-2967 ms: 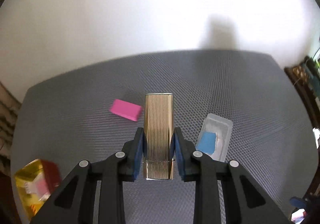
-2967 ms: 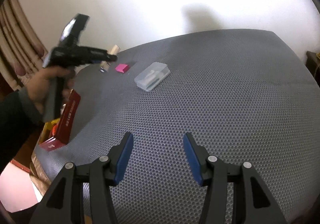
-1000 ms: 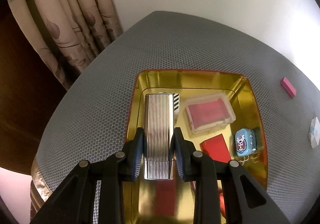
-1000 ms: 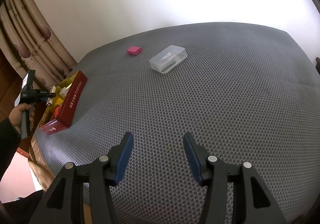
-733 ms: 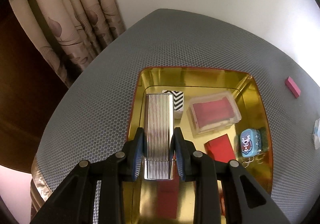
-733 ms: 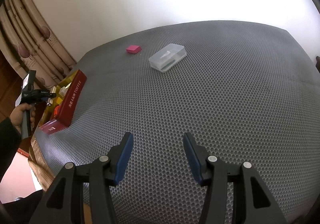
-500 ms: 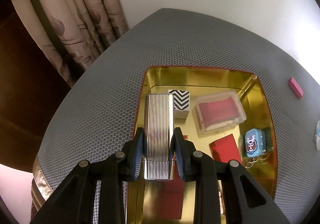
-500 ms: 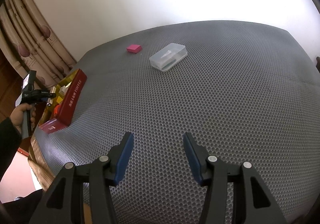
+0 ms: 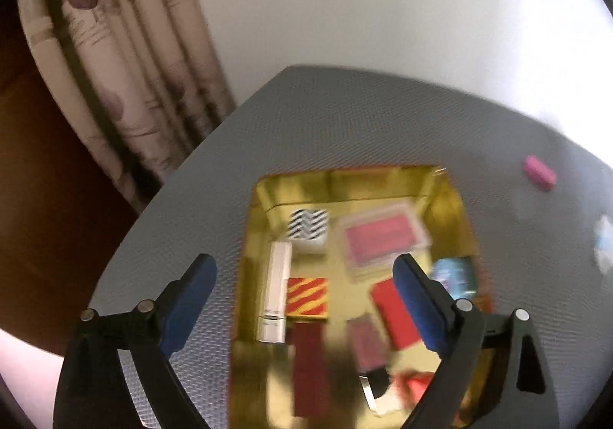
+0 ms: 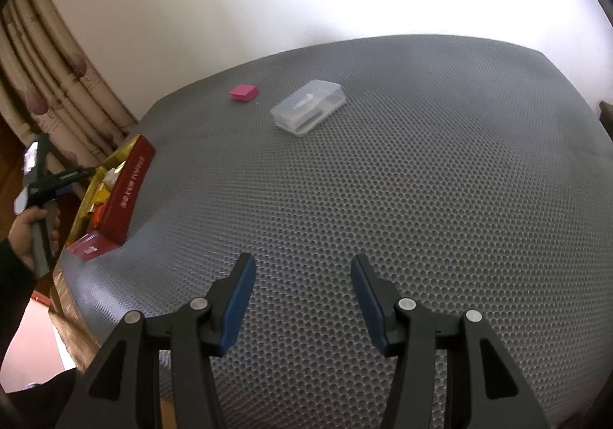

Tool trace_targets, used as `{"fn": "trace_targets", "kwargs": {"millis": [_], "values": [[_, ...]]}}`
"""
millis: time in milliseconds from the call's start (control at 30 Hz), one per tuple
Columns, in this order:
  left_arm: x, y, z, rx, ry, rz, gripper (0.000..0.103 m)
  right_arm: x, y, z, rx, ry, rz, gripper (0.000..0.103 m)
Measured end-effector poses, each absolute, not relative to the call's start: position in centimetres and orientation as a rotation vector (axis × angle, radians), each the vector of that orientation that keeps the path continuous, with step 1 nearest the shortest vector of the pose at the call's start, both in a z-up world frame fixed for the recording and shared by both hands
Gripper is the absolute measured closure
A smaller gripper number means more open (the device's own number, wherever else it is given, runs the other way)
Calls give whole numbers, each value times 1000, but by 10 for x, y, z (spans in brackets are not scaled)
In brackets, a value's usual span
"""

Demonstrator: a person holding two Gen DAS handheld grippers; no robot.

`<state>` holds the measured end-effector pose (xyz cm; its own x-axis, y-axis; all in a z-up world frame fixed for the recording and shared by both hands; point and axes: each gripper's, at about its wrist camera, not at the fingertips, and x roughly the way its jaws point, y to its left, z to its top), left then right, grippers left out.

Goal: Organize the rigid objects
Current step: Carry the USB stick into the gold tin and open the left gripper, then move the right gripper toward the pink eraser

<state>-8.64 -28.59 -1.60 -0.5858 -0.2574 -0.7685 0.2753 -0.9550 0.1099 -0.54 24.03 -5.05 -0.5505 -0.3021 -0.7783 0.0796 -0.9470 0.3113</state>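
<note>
My left gripper (image 9: 304, 272) is open and empty above the gold tin (image 9: 458, 199). The ribbed silver case (image 9: 276, 291) lies inside the tin along its left wall, next to a red-and-yellow striped box (image 9: 307, 297). The tin also holds a black-and-white zigzag box (image 9: 308, 225), a clear box with a red card (image 9: 385, 239), a red box (image 9: 390, 308) and a blue tin (image 9: 454, 275). This view is blurred. My right gripper (image 10: 302, 289) is open and empty over the grey mat. A pink block (image 10: 243, 92) and a clear plastic box (image 10: 308, 107) lie far ahead of it.
The tin (image 10: 132, 176) with its red outer wall sits at the mat's left edge in the right wrist view. The left gripper (image 10: 61, 176) shows there in a hand. Curtains (image 9: 126, 57) hang behind the left corner. The pink block (image 9: 539, 167) lies right of the tin.
My left gripper has opened and let go of the ribbed silver case, which now lies in the tin. The right gripper has not moved.
</note>
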Motion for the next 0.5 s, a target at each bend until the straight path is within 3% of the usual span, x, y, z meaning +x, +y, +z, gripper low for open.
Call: {"fn": "trace_targets", "kwargs": {"millis": [300, 500], "values": [[-12, -231, 33, 948, 58, -2823, 1, -54, 221, -50, 1414, -368, -2610, 50], [29, -191, 16, 980, 94, -2954, 1, -120, 192, -41, 1436, -395, -2678, 50]]}}
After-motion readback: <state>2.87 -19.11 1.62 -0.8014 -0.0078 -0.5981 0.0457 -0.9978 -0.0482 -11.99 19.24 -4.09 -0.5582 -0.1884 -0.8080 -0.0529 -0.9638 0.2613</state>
